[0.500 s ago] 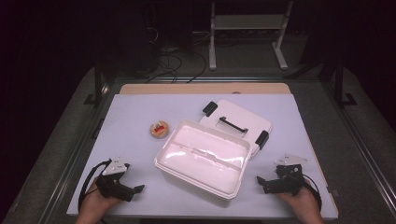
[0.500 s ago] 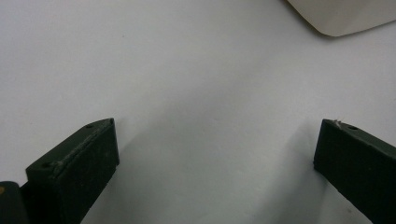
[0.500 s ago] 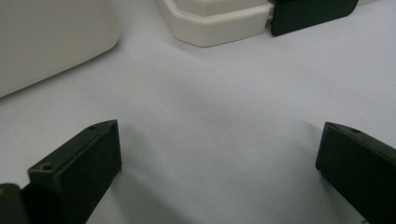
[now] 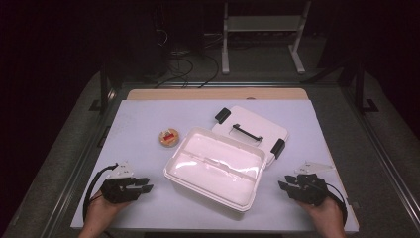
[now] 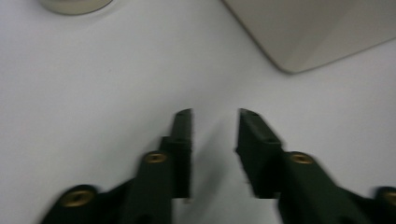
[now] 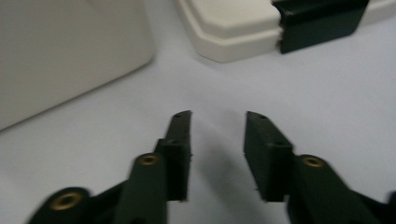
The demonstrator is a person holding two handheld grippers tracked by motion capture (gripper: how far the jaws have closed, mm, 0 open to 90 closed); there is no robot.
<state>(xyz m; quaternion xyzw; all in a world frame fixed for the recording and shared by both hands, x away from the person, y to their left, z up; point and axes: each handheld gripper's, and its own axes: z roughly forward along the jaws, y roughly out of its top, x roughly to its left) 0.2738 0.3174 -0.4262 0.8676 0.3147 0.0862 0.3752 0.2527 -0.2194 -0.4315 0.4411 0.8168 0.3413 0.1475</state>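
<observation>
A pale lavender-white flat surface (image 4: 138,119) lies over a light wooden board (image 4: 213,93). Beyond it, on the dark floor, black cables (image 4: 185,67) trail beside a white metal stand (image 4: 260,29).

Two black grippers, left gripper (image 4: 144,185) and right gripper (image 4: 283,185), each hand-held and topped with a pale grey three-cornered plate bearing small dark markings. Black cables looping from both bodies, along the left one's outer side and round behind the right one's wrist. Up close, flat matte-black fingers (image 5: 183,140) with squared tips, small holes in the right gripper's fingers (image 6: 266,149), and brass-coloured screws set in the black linkages behind; bare forearms, no sleeves in sight.
</observation>
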